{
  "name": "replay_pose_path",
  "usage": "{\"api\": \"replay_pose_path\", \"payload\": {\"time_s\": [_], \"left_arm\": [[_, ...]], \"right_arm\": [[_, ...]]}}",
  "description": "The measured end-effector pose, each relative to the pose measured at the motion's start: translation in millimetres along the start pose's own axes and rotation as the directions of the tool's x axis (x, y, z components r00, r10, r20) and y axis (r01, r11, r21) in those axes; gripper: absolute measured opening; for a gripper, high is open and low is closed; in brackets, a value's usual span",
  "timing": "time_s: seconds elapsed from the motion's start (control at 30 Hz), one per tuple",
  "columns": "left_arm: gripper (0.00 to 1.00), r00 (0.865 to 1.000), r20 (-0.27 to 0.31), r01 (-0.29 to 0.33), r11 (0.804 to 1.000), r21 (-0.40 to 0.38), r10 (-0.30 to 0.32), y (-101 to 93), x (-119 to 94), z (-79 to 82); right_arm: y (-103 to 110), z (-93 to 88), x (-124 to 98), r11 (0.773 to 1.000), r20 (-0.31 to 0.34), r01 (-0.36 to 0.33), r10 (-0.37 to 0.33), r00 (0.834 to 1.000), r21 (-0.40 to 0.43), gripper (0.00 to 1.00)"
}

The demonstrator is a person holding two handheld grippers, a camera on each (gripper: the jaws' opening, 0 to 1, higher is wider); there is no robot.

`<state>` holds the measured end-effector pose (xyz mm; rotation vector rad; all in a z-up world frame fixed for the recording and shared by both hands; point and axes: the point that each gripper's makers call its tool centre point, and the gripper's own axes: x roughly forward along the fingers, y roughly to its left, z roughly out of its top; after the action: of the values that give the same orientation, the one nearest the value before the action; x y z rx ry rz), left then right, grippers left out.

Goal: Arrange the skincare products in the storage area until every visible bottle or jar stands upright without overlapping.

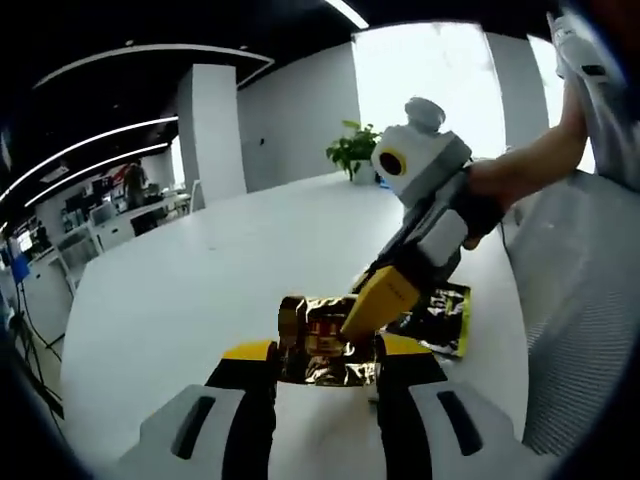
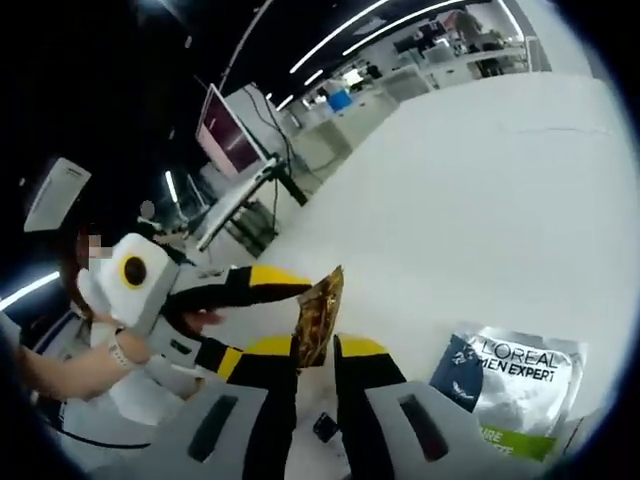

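Your left gripper (image 1: 325, 352) and your right gripper (image 2: 318, 350) both work on one gold foil sachet (image 1: 322, 342), which is lifted above the white counter (image 1: 200, 290).

In the left gripper view, the sachet sits between the left gripper's yellow-tipped jaws with its crinkled face toward the camera. The right gripper comes in from the upper right, held by your hand (image 1: 480, 205), and its yellow jaw tip lies against the sachet's right side.

In the right gripper view, the sachet appears edge-on, standing between the right gripper's jaws, which are closed onto it. The left gripper enters from the left, and its yellow-and-black jaws reach the sachet's upper edge. You cannot tell from either view whether the left gripper's jaws press the foil or only flank it.

A second sachet (image 2: 510, 385), silver with a dark blue panel and printed lettering, lies flat on the counter to the right of the right gripper. A potted plant (image 1: 352, 150) stands at the far counter edge.
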<state>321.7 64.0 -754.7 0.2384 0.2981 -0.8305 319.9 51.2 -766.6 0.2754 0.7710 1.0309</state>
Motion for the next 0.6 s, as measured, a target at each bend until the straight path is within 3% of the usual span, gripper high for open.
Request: {"api": "replay_pose_path", "payload": {"time_s": [0.3, 0.6], "left_arm": [[0.35, 0.999, 0.032, -0.027, 0.987, 0.158, 0.022, -2.1, -2, 18.8], [0.35, 0.999, 0.043, -0.038, 0.972, 0.231, 0.029, -7.5, -9, 35.6]], "right_arm": [[15, 11.7, -7, 0.998, 0.044, -0.045, 0.043, 0.998, 0.047, 0.03], [19, 18.9, -14, 0.997, 0.065, -0.057, 0.053, 0.997, 0.055, 0.01]]}}
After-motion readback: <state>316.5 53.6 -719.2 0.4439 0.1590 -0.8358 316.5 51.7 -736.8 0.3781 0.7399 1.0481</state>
